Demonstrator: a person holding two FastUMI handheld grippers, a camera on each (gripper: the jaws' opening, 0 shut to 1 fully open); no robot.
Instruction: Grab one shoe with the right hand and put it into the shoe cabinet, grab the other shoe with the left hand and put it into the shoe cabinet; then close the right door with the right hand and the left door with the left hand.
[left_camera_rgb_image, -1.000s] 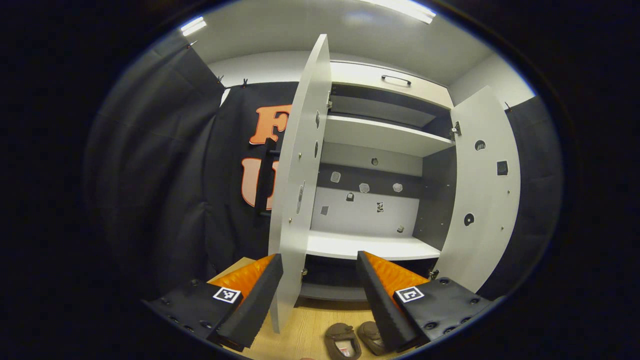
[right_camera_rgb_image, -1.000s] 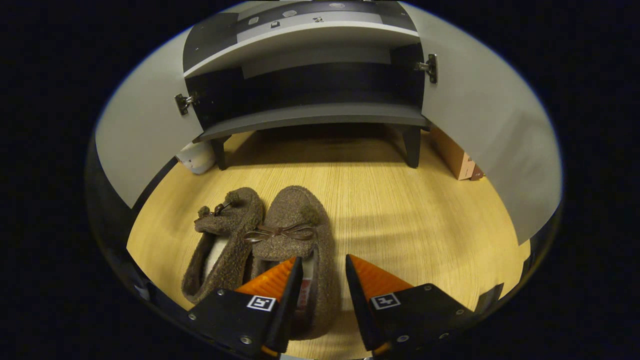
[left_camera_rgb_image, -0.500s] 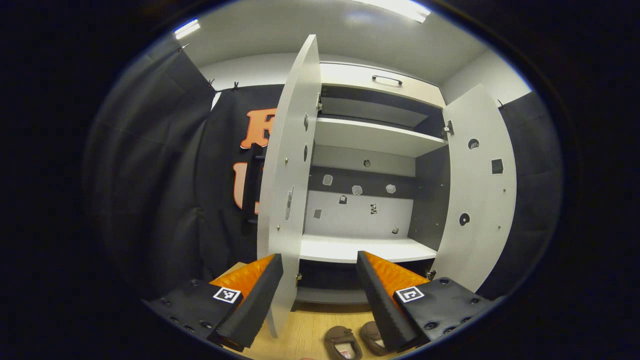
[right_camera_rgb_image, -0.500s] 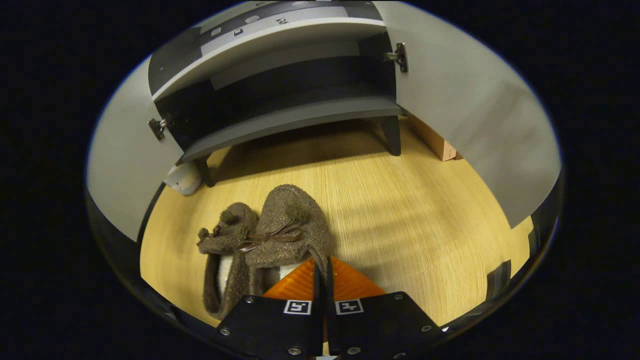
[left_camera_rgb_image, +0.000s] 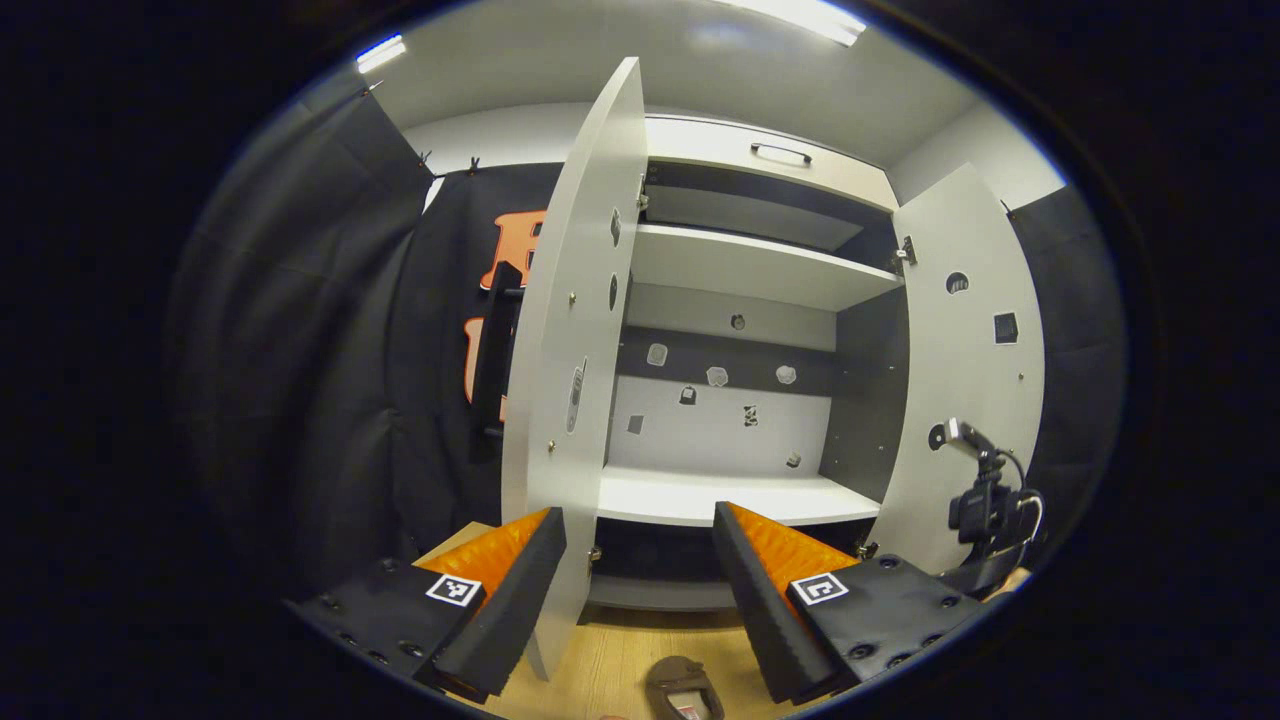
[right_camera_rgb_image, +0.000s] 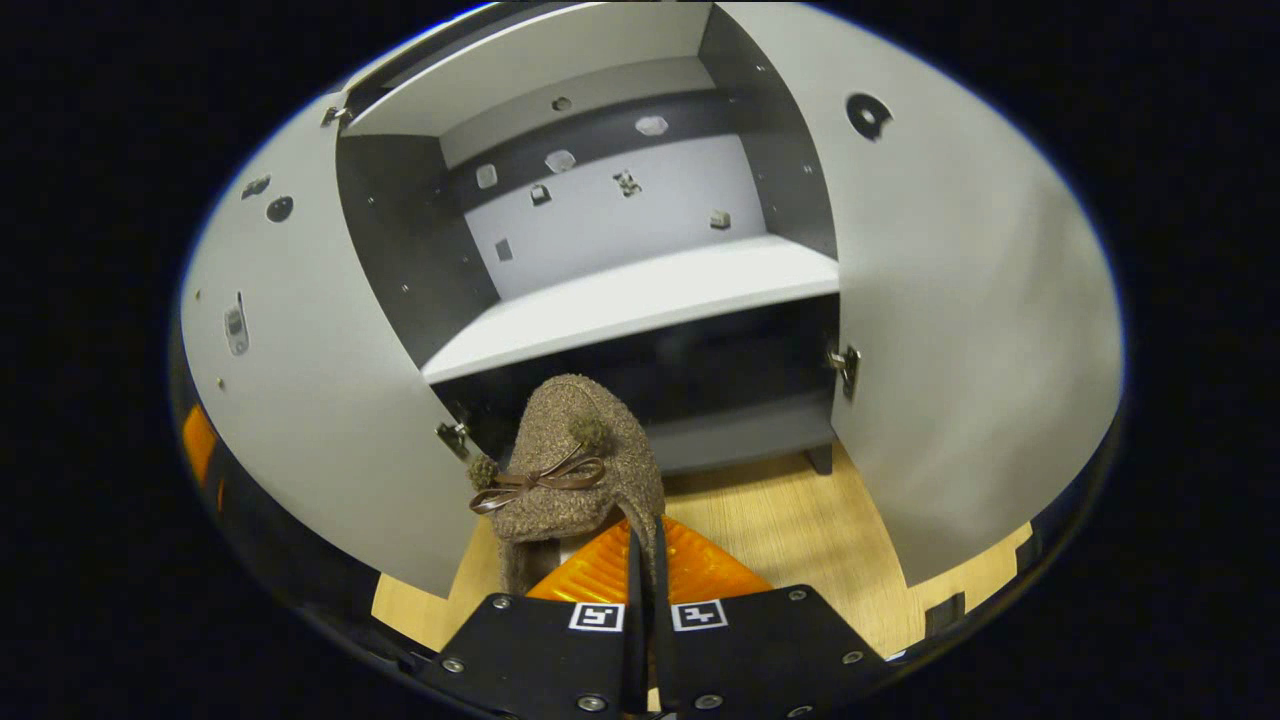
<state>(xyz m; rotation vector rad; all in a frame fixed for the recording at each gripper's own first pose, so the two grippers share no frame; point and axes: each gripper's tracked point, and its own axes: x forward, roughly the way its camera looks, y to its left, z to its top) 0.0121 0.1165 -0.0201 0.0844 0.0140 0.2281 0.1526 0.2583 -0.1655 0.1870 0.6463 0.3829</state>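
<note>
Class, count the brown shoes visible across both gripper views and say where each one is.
2. One shoe is pinched at its side wall by the right gripper, raised before the open shoe cabinet. The other shoe lies on the wooden floor.

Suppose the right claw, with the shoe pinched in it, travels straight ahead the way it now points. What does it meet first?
Probably nothing: the right claw and its shoe face the cabinet's dark bottom compartment, just under the white shelf. Depth is unclear.
</note>
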